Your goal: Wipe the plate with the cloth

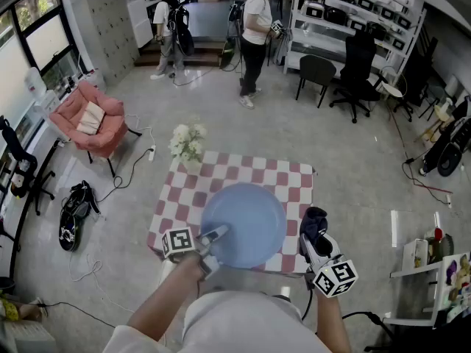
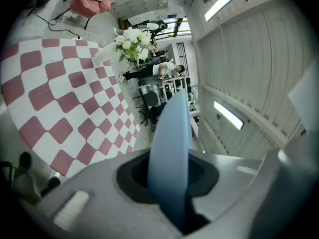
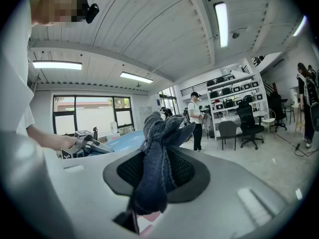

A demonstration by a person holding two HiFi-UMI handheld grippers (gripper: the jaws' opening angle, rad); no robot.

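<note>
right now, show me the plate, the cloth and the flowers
plate [image 1: 246, 223], head view, middle of its blue face
cloth [image 3: 155, 158], right gripper view, the dark bunch between the jaws
flowers [image 1: 188, 142], head view, the white blooms

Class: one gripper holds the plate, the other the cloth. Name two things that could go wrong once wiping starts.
1. The left gripper grips the blue plate only at its rim; wiping pressure could lever it loose onto the checked table.
2. The cloth is bunched in the right gripper; it may slip out mid-wipe.
</note>
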